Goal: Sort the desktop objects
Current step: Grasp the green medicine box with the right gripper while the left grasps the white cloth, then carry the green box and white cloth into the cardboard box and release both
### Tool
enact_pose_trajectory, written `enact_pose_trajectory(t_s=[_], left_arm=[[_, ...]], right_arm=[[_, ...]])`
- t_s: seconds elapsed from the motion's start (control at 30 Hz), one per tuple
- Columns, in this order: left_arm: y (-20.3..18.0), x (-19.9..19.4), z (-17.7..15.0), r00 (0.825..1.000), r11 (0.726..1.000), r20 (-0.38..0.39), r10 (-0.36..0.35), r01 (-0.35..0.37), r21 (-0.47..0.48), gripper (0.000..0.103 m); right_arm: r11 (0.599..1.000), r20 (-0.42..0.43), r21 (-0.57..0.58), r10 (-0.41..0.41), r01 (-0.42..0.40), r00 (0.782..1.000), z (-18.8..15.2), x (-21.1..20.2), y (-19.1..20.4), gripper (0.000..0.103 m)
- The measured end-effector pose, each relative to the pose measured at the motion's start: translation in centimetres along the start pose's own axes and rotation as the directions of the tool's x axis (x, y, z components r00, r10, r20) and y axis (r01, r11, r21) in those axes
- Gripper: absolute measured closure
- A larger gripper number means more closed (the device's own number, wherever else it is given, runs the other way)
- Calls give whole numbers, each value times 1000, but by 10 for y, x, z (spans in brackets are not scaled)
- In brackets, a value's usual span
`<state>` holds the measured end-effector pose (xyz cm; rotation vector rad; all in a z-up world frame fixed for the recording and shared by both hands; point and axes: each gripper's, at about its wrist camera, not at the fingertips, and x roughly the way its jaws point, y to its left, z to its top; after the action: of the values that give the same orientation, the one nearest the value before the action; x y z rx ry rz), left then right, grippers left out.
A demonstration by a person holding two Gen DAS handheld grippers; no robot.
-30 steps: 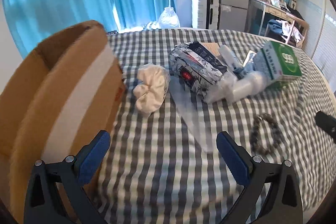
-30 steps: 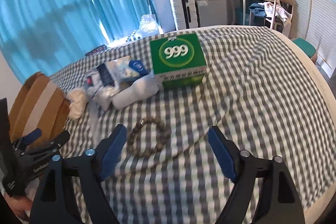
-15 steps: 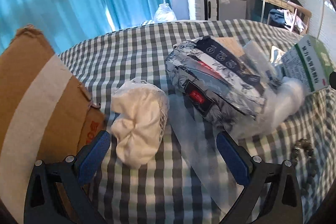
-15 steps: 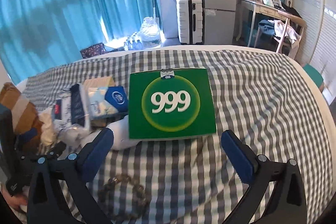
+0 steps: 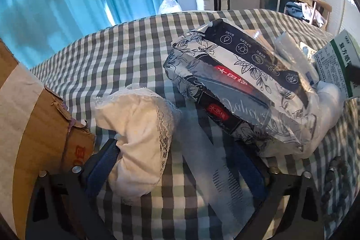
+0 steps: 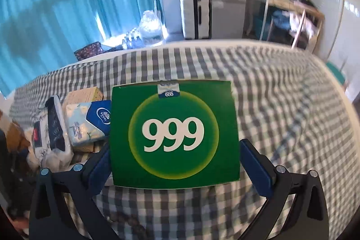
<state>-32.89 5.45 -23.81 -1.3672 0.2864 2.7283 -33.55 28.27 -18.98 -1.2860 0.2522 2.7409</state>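
In the left wrist view my left gripper (image 5: 177,165) is open. A cream cloth bundle with white netting (image 5: 139,141) and a clear plastic sleeve (image 5: 209,163) lie between its fingers; the left finger (image 5: 101,168) touches the bundle. A black-and-white floral packet (image 5: 236,91) lies just beyond. In the right wrist view my right gripper (image 6: 175,163) is open, with its fingers on either side of the green "999" box (image 6: 175,132). The left one is at the box's edge. The box rests on the checked cloth (image 6: 281,105).
A brown cardboard box (image 5: 33,138) stands at the left of the left gripper. A bead bracelet (image 5: 335,183) lies at the right. A blue tissue pack (image 6: 90,120) and tan box (image 6: 83,93) sit left of the green box. Beyond the checked surface are curtains, a suitcase and a desk.
Both grippers moved forward and down. The left one now straddles the cloth bundle and plastic sleeve. The right one passed over the bracelet and now straddles the green box.
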Motion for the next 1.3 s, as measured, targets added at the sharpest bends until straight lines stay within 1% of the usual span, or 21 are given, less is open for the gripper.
enact_pose_trajectory(t_s=[0.03, 0.07, 0.1, 0.13, 0.17, 0.2, 0.23, 0.27, 0.3, 0.4, 0.47, 0.57, 0.7, 0.87, 0.93, 1.03, 1.17, 1.3], left_arm=[[4, 0, -1, 1000, 999, -16, -22, 21, -25, 18], [8, -1, -1, 999, 998, -22, -36, 35, -49, 24], [14, -2, -2, 998, 996, -27, -49, 47, -76, 35], [18, -4, -2, 998, 995, -29, -47, 44, -89, 46], [21, -7, -3, 999, 995, -31, -44, 41, -93, 53], [24, -9, -5, 998, 995, -33, -46, 42, -93, 68], [27, -12, -6, 998, 994, -36, -51, 47, -98, 79], [31, -16, -7, 997, 992, -37, -64, 60, -108, 80], [35, -21, -9, 997, 990, -34, -74, 69, -120, 86], [42, -39, -11, 997, 988, -24, -79, 75, -133, 90], [45, -50, -13, 995, 984, -17, -96, 92, -149, 90], [43, -68, -16, 993, 983, -9, -114, 111, -147, 90], [35, -93, -24, 991, 983, 6, -132, 132, -132, 90], [28, -129, -37, 986, 975, 17, -167, 168, -147, 90], [27, -143, -39, 986, 976, 23, -166, 168, -142, 90], [25, -168, -41, 982, 973, 44, -183, 188, -135, 90], [20, -207, -48, 979, 975, 78, -187, 194, -106, 90], [21, -240, -46, 974, 977, 127, -187, 198, -84, 90]], right_arm=[[999, -21, 7, 32, -32, 999, -1, 3, -2, 10], [999, -17, 9, 44, -44, 999, -2, 2, -4, 10], [999, -12, 6, 47, -47, 999, -4, 1, -5, 10], [999, -4, 8, 50, -50, 999, -6, -1, -6, 10], [998, 2, 15, 54, -54, 999, -8, -4, -8, 10], [998, 5, 28, 54, -54, 999, -11, -7, -12, 10], [998, 5, 42, 55, -55, 999, -14, -10, -15, 10], [997, 9, 49, 56, -56, 998, -16, -14, -17, 10], [997, 17, 53, 54, -54, 998, -19, -21, -19, 10], [996, 33, 69, 61, -64, 998, -26, -38, -23, 10], [992, 36, 85, 87, -89, 996, -31, -50, -24, 10], [992, 46, 81, 95, -99, 994, -41, -71, -18, 10], [986, 61, 86, 136, -141, 989, -53, -101, -11, 10], [981, 79, 85, 170, -177, 982, -69, -139, -3, 10], [980, 91, 78, 177, -184, 980, -76, -158, 4, 10], [980, 103, 58, 184, -190, 978, -83, -181, 13, 10], [978, 127, 37, 201, -207, 971, -88, -208, 26, 10], [976, 158, 8, 212, -216, 964, -91, -236, 41, 10]])
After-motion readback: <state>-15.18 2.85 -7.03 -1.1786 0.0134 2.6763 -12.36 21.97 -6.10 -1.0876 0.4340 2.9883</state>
